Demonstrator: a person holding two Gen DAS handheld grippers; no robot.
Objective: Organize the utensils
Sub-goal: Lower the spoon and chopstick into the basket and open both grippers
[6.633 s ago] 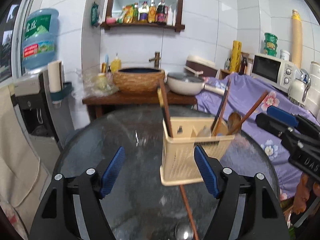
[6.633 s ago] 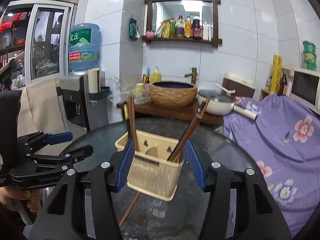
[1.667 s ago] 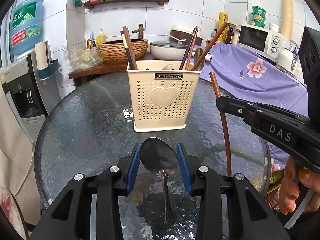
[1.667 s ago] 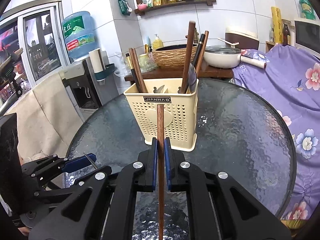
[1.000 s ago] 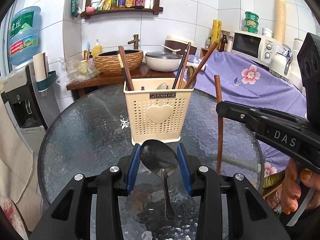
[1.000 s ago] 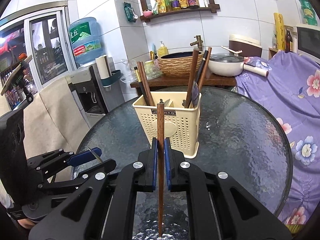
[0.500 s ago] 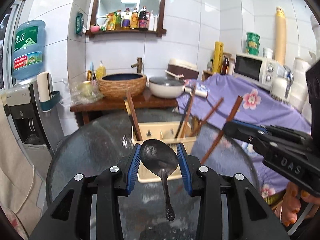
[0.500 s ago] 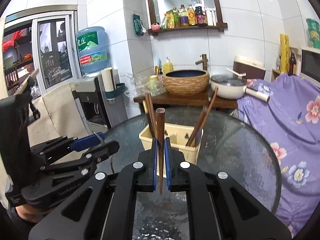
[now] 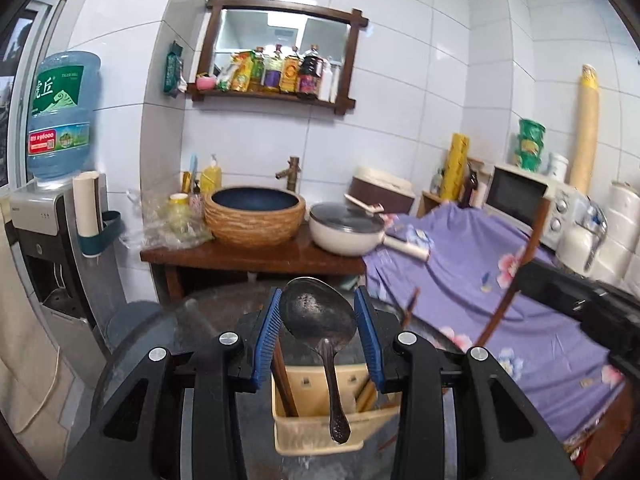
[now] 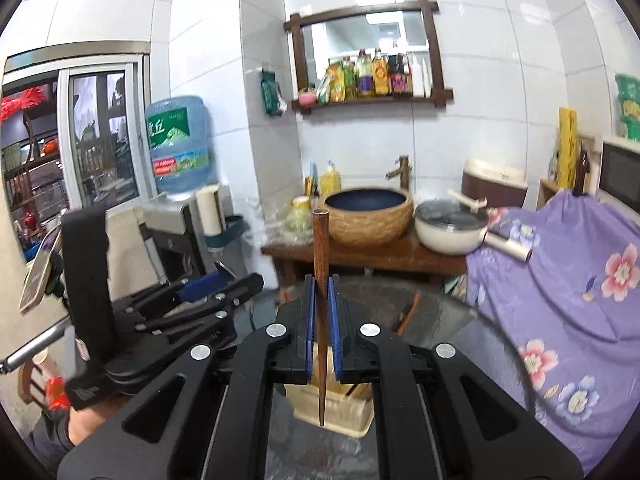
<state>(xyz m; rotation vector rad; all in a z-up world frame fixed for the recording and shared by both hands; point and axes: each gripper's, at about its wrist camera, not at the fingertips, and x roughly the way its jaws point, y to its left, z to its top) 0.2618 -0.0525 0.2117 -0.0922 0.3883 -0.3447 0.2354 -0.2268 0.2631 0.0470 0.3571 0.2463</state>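
Observation:
My left gripper [image 9: 317, 296] is shut on the bowl of a dark metal spoon [image 9: 316, 316], whose handle hangs down over the cream utensil basket [image 9: 300, 432]. The basket stands on the round glass table [image 9: 168, 332] and holds brown chopsticks [image 9: 284, 376]. In the right wrist view my right gripper [image 10: 320, 292] is shut on a single brown chopstick [image 10: 320, 248], upright, with its thin end pointing down above the basket [image 10: 348, 420]. Each gripper shows in the other's view: the right gripper [image 9: 580, 300] at the right, the left gripper [image 10: 208, 284] at the left.
Behind the table a wooden stand carries a woven basin [image 9: 256, 216] and a white pan [image 9: 344, 232]. A purple flowered cloth [image 9: 480, 280] and a microwave [image 9: 524, 204] lie to the right. A water dispenser [image 9: 52, 216] stands at the left.
Both grippers have risen with the spoon and the chopstick still held. The basket has slid from the middle of each view to the bottom, now seen from above.

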